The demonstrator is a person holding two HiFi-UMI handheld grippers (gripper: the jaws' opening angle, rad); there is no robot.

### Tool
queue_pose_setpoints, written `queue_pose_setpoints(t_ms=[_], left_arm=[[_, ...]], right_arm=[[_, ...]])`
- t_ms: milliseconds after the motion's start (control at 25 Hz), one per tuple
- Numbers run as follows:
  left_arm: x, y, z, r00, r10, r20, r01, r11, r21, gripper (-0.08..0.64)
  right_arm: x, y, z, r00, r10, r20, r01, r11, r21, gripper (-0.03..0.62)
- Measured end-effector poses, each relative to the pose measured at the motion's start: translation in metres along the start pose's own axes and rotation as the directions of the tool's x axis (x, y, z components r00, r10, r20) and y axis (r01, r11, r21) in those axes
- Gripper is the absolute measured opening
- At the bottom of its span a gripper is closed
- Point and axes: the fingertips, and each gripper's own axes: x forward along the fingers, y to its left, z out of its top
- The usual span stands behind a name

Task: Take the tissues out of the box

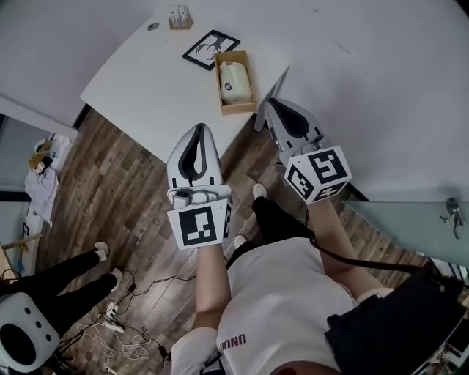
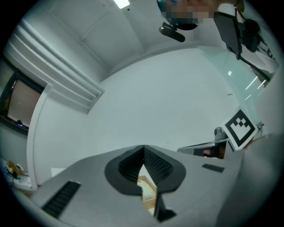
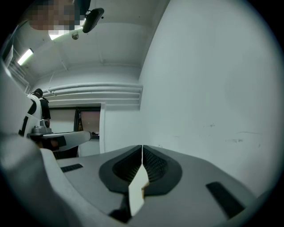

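A shallow wooden box stands on the white table, and a white pack of tissues lies inside it. My left gripper hangs over the wooden floor in front of the table, shut with nothing in it. My right gripper is near the table's corner, just right of the box, also shut and empty. In the left gripper view the jaws of the left gripper meet at the tip, and a bit of the box shows below them. In the right gripper view the right gripper points at a white wall.
A black-framed picture lies behind the box, with a small holder at the table's far edge. Another person's legs, cables and a white rounded device are on the floor at left. A glass panel stands at right.
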Motion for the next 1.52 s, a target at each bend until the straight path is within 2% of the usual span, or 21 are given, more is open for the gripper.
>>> queue_pose_setpoints(t_ms=[280, 560, 840, 1040, 1280, 1520], left_arm=[[0.051, 0.006, -0.009, 0.998, 0.061, -0.030, -0.061, 0.998, 0.007, 0.014], [0.083, 0.013, -0.010, 0.990, 0.132, -0.045, -0.131, 0.991, 0.016, 0.014], [0.101, 0.019, -0.025, 0.978, 0.199, -0.058, -0.201, 0.979, -0.027, 0.014], [0.108, 0.016, -0.031, 0.975, 0.211, -0.075, -0.213, 0.977, -0.021, 0.014], [0.114, 0.016, -0.036, 0.971, 0.219, -0.093, -0.220, 0.975, -0.004, 0.014], [0.127, 0.018, -0.039, 0.972, 0.214, -0.092, -0.215, 0.977, 0.002, 0.014]], right_arm=[[0.043, -0.044, 0.002, 0.999, 0.045, -0.025, -0.045, 0.999, 0.011, 0.021], [0.076, -0.066, 0.003, 0.992, 0.110, -0.056, -0.109, 0.994, 0.025, 0.021], [0.094, -0.084, -0.009, 0.984, 0.154, -0.087, -0.152, 0.988, 0.027, 0.021], [0.099, -0.090, -0.022, 0.976, 0.177, -0.126, -0.177, 0.984, 0.019, 0.021], [0.106, -0.101, -0.036, 0.976, 0.140, -0.166, -0.134, 0.990, 0.045, 0.022], [0.115, -0.107, -0.044, 0.971, 0.145, -0.190, -0.139, 0.989, 0.048, 0.023]])
